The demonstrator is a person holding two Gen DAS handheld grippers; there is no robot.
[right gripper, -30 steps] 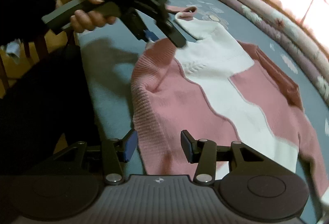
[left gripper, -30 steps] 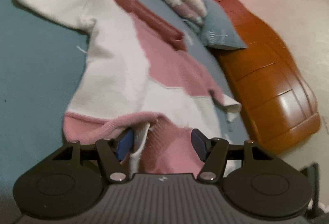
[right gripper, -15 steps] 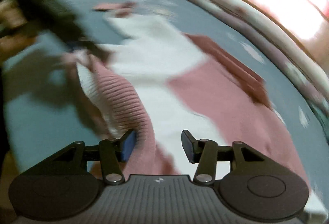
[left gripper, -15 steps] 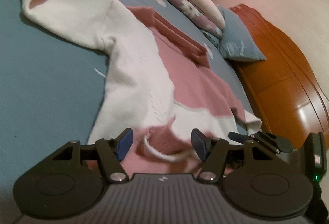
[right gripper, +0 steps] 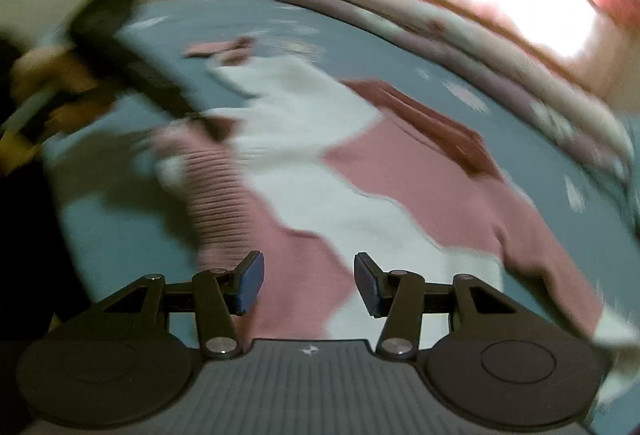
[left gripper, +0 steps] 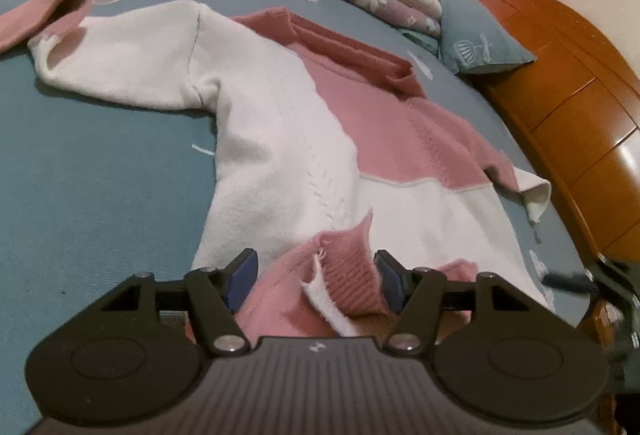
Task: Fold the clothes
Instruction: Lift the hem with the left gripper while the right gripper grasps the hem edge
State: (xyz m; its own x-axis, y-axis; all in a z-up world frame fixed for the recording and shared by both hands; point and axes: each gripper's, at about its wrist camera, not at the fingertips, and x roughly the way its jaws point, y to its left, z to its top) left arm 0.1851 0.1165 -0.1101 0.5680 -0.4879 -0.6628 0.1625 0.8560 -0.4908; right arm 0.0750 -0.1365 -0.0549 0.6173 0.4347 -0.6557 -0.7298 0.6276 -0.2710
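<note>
Lifted sweater hem (left gripper: 344,275) bunches between left gripper (left gripper: 316,275)

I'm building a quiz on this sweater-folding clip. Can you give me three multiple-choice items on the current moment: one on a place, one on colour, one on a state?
1. Where does the sweater lie?
A. on the blue bedspread
B. on a wooden floor
C. in a basket

2. What colours is the sweater?
A. green and black
B. pink and white
C. all grey

3. How does the sweater's hem sit at the left tool?
A. flat, far from the tool
B. bunched up between the spread fingers
C. hidden under a pillow

Answers:
1 A: blue floral fabric surrounds the sweater on every visible side.
2 B: pink and white panels alternate across the body and sleeves.
3 B: ribbed pink cloth rises between the two blue pads; whether it is gripped is unclear.
</note>
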